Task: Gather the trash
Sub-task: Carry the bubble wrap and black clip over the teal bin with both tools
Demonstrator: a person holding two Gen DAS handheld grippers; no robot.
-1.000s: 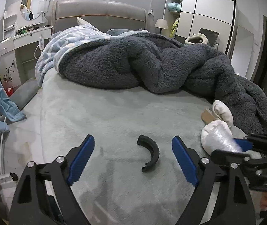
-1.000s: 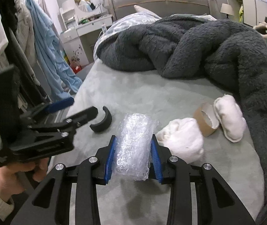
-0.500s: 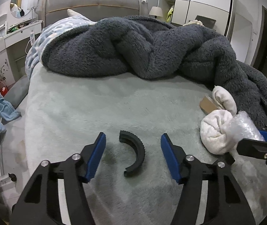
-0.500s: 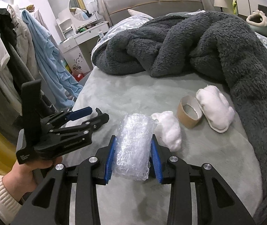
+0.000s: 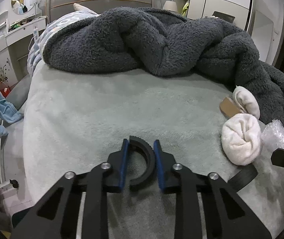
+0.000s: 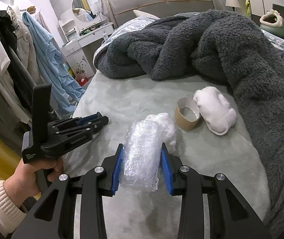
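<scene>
While pads touch it, black half-ring (image 5: 146, 159) between left hand-held gripper (image 5: 141, 147) fingers

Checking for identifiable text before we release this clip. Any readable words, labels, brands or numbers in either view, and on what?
No text reads clearly in either view.
Left hand-held gripper, side of its body: a short embossed word, too blurred to read.
Same gripper, bottom of its grip: a small white label of about three lines, too small to read.
Bubble wrap, cardboard roll, black half-ring: no print visible.
</scene>
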